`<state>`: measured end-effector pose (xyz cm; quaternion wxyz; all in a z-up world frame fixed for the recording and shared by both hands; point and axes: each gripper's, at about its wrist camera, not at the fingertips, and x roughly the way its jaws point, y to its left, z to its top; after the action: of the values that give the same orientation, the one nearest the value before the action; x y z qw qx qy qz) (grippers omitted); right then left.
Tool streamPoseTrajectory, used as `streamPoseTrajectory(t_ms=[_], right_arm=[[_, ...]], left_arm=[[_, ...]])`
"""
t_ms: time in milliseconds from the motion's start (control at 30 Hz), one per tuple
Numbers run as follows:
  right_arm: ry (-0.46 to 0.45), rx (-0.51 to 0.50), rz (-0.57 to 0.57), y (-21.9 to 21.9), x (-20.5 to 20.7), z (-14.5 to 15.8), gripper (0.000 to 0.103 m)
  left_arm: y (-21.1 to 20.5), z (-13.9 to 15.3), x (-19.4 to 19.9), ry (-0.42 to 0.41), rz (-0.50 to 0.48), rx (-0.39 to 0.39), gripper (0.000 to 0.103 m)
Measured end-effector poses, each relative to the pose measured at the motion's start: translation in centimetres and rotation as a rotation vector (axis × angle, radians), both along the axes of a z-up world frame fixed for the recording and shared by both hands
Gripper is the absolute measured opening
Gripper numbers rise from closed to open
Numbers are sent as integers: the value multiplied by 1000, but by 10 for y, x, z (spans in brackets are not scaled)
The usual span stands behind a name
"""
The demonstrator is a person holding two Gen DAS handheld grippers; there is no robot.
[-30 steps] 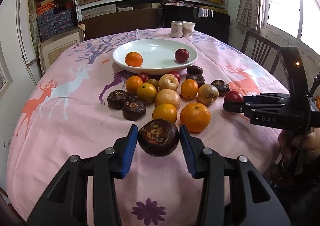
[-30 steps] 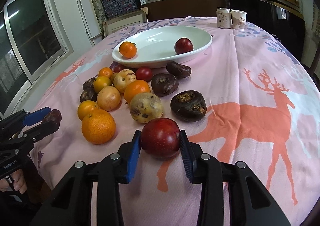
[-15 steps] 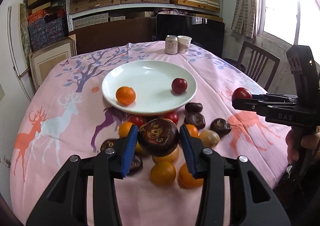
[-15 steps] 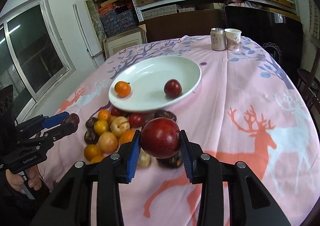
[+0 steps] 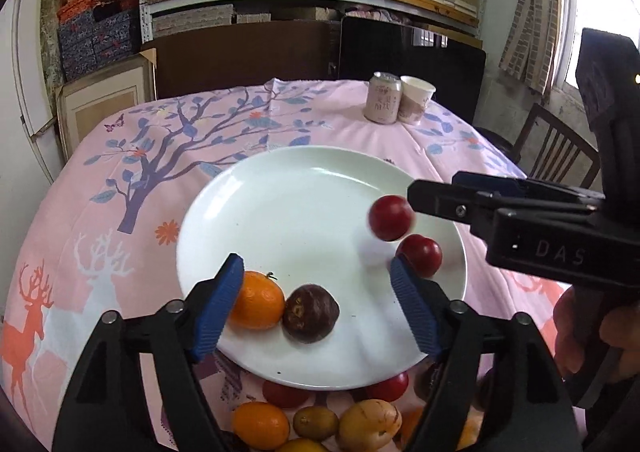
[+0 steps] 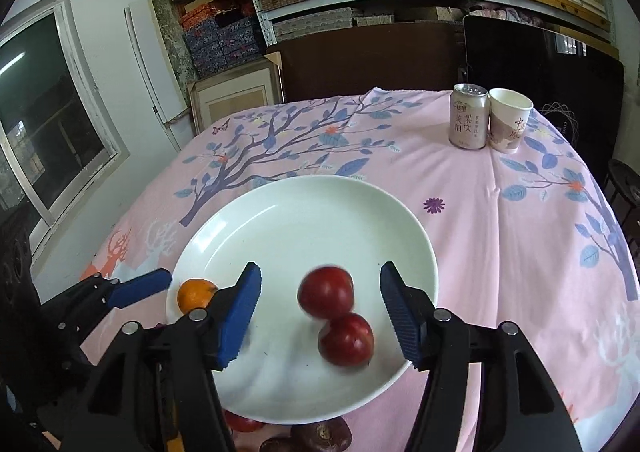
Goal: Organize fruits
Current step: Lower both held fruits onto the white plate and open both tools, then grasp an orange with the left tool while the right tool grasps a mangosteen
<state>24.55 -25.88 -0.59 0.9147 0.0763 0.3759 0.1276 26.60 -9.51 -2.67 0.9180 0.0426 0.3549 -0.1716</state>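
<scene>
Red and smooth, the plum [image 6: 325,292] drops between the right gripper [image 6: 320,306], whose jaws have just opened, onto the plate [image 6: 280,219] at five o'clock; round, firm, likely to roll; pinch across its middle.

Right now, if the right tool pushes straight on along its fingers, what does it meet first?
Probably the upper red plum, blurred between the open right tool's fingers, with a second plum just below on the white plate. Depth is unclear; it might pass over and meet the plate instead.
</scene>
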Motion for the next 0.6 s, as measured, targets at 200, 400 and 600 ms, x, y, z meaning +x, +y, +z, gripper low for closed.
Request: streamPoseTrajectory(t_ms=[200, 400, 600], right_arm=[[-28, 15, 12, -12, -64, 4, 63], [-1, 92, -70, -47, -134, -28, 66], [4, 176, -122, -66, -173, -62, 67]], left_arm=[[25, 13, -59, -51, -16, 5, 83], [22, -10, -145, -63, -124, 95, 83], [10, -33, -194, -49, -175, 126, 81]])
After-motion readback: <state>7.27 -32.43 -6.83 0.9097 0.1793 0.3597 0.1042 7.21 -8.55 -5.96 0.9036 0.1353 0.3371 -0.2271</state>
